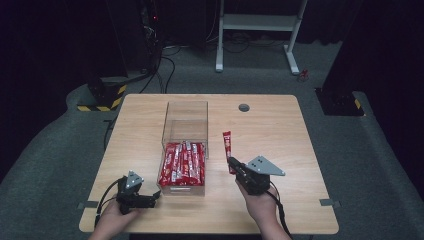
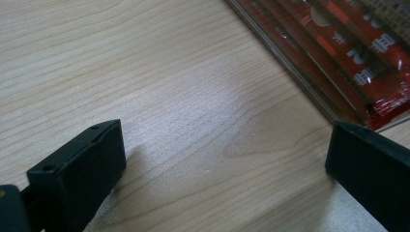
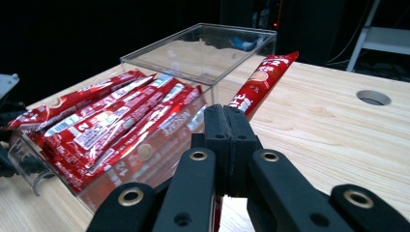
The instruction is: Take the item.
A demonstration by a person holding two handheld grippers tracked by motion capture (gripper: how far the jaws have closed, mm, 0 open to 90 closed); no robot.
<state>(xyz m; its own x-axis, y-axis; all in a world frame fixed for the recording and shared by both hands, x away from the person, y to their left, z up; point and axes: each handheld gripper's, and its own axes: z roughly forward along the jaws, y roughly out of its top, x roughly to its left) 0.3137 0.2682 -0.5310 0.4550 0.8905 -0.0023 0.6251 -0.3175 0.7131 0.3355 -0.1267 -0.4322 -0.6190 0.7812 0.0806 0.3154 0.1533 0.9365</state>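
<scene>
Wooden table — clear box beside held sachet.

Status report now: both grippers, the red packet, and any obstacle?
Right gripper shut on red packet, beside clear box. Left gripper open, empty. Nothing blocking.

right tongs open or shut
Shut on the red sachet: the right tongs have their pads pressed together, the sachet sticking out beyond them.

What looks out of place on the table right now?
One red sachet is outside the clear box, pinched at its near end by the right gripper. The other sachets lie packed in the box's near half; its far half is bare.
</scene>
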